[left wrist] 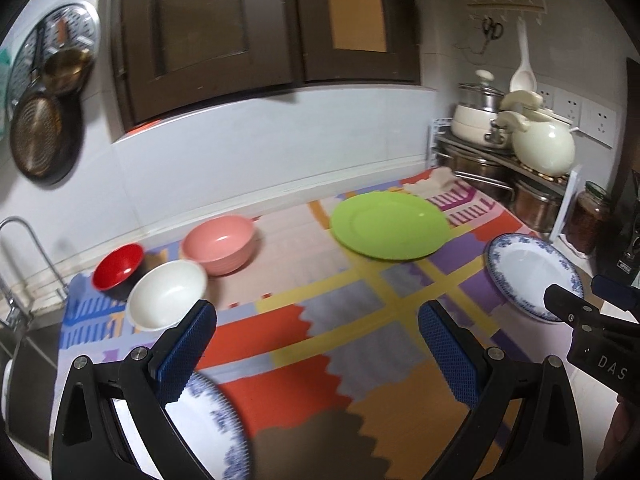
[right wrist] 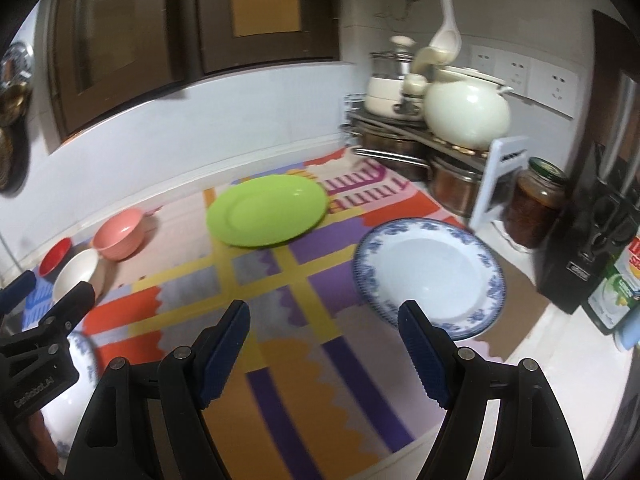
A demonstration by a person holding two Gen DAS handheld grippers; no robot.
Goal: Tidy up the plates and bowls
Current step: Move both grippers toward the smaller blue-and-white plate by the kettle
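Plates and bowls are sitting all over a colourful patchwork-print mat (left wrist: 360, 312) on the counter, so here's the count: three plates and three bowls. Plates first: one round glossy lime-green plate (left wrist: 390, 226) is lying near the back middle, one white plate with a blue floral rim (right wrist: 428, 276) is tilting at the right edge of the mat, and a second blue-rimmed white plate (left wrist: 212, 420) is showing at the near left, partly hidden behind the left gripper's (left wrist: 316, 354) finger. Bowls are bunching up at the back left: a small shiny red bowl (left wrist: 118, 266), a plain white bowl (left wrist: 166, 294) just beside it, and a bigger ribbed pink bowl (left wrist: 220, 244) touching or nearly touching the white one, can't tell which. The left gripper is hanging with its blue-padded fingers spread wide and nothing between them. The right gripper (right wrist: 324, 354) is doing the same, jaws wide apart and empty, with its right finger overlapping the near rim of the tilted plate in its own view. Around the edges, a metal corner rack (right wrist: 400, 128) is holding cream ceramic pots (right wrist: 466, 110) and steel pots, a glass jar with a green lid (right wrist: 536, 204) is standing next to it, and dark pans (left wrist: 40, 140) are hanging on the wall at left.
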